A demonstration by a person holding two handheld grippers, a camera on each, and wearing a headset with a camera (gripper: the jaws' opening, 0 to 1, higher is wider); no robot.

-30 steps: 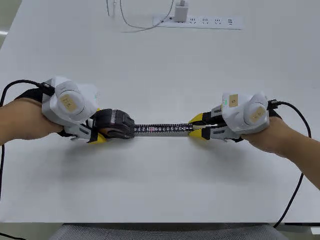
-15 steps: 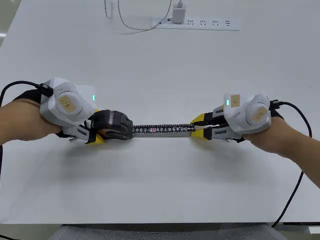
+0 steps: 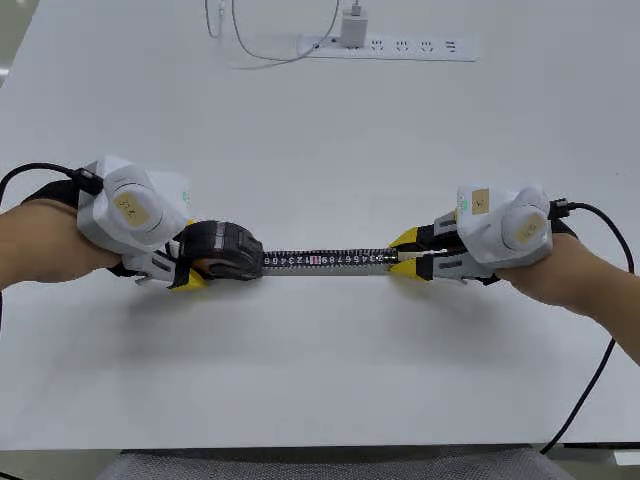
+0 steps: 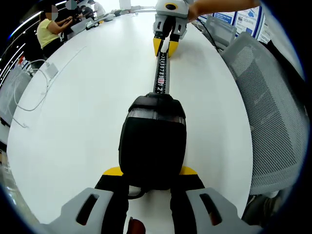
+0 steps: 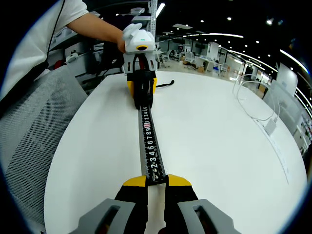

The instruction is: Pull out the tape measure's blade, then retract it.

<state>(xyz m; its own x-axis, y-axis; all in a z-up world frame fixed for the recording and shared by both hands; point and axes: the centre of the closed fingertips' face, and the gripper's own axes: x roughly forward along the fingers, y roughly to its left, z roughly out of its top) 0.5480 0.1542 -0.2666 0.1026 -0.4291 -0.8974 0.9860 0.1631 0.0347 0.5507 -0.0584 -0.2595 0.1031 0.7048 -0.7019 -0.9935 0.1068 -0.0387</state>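
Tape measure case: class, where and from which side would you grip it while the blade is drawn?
Clamp the black case across its two sides, coming from the rear, opposite the mouth where the blade leaves. The left gripper holds it so, leaving the blade's line free.

The head camera looks down from the table's point(image 3: 320, 120) near edge toward its far edge, moderately close, taking in the left gripper point(image 3: 190, 265) and the right gripper point(image 3: 404, 254). Each gripper camera sits low over the tabletop, facing the other along the blade point(image 3: 325, 260) of the tape measure point(image 3: 225, 250). All three views share that strip.
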